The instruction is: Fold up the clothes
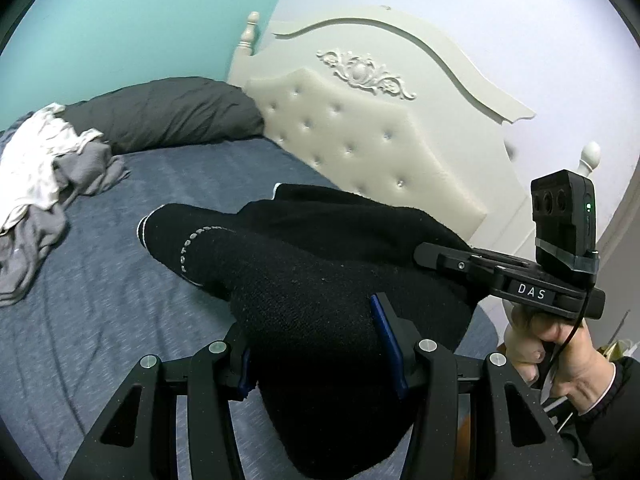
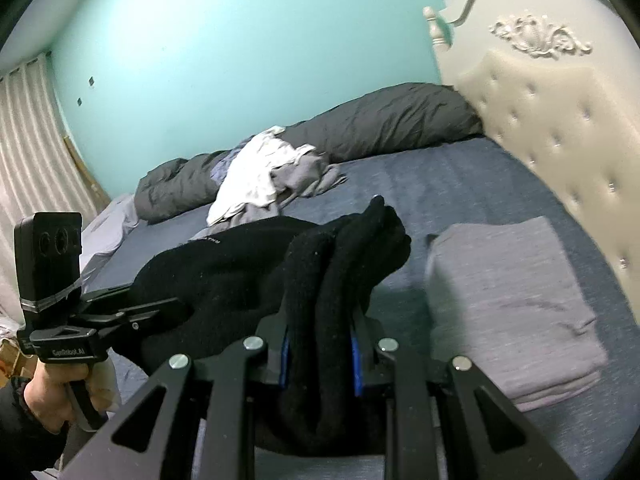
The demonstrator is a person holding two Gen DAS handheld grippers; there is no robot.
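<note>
Together, left tongs (image 1: 320, 344) and right tongs (image 2: 320, 354) clench black socks (image 1: 304, 264), folded grey cloth (image 2: 512, 304) visible only from right wrist.

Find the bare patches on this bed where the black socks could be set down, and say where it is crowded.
Bare sheet lies between the clothes pile and the headboard, in front of the duvet. A narrower strip runs between the socks and the folded grey stack. More bare sheet lies below the pile in the left view. It is crowded at the pile and the stack.
</note>
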